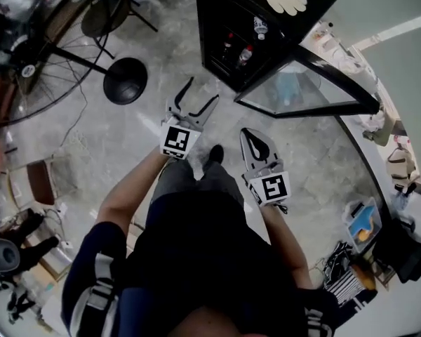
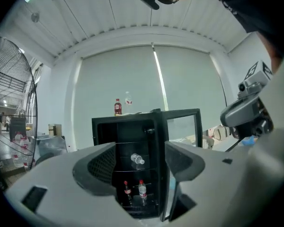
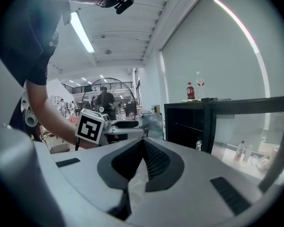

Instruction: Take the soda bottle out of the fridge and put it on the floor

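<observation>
Head view centre: left gripper (image 1: 203, 90), jaws apart and empty, and right gripper (image 1: 250, 135), jaws together, point at the open fridge (image 1: 224, 20) holding the soda bottle (image 2: 127, 190).

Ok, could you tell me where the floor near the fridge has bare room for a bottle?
The floor is bare between the fan base and the fridge, and again right of the right tool, beside the open glass door. It is crowded at the left around the fan and at lower right by the bags.
</observation>
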Demonstrator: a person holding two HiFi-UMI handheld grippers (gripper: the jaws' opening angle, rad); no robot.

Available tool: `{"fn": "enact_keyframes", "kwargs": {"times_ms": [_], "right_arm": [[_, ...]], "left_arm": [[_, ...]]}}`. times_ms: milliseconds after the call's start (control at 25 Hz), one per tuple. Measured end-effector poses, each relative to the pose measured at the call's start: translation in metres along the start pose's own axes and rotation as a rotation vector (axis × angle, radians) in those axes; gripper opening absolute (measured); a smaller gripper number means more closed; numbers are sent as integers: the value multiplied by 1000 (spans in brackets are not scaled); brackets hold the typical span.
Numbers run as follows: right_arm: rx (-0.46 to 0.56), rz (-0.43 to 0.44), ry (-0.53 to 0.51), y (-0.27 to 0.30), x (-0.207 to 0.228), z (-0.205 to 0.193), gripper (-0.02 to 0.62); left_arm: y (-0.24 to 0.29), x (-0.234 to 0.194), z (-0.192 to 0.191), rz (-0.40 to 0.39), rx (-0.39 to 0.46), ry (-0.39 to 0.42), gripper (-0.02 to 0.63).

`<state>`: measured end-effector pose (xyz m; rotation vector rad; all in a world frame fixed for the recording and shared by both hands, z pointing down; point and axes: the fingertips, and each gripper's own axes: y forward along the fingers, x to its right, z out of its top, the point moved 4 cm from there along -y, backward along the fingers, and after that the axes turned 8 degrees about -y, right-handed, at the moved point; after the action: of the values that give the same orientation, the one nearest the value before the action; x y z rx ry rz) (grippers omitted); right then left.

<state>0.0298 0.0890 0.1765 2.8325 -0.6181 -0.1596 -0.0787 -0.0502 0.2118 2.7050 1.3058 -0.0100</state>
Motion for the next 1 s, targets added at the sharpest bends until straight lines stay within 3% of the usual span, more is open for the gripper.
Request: {"fn": "enact_keyframes", "kwargs": {"times_ms": [360, 600, 800, 1000], "right_arm": [[4, -249, 51, 70, 15, -4, 17], [-37, -414, 73, 122, 6, -13, 18], [-46, -494, 74, 133, -6, -32, 18], [-58, -513, 117, 127, -6, -61, 18]], "left_arm": [[81, -65, -35, -164, -32, 26, 318], [127, -104, -81, -275, -85, 52, 318], [152, -108, -121, -310, -99, 76, 318], [182, -104, -165, -299, -127, 104, 318]]}}
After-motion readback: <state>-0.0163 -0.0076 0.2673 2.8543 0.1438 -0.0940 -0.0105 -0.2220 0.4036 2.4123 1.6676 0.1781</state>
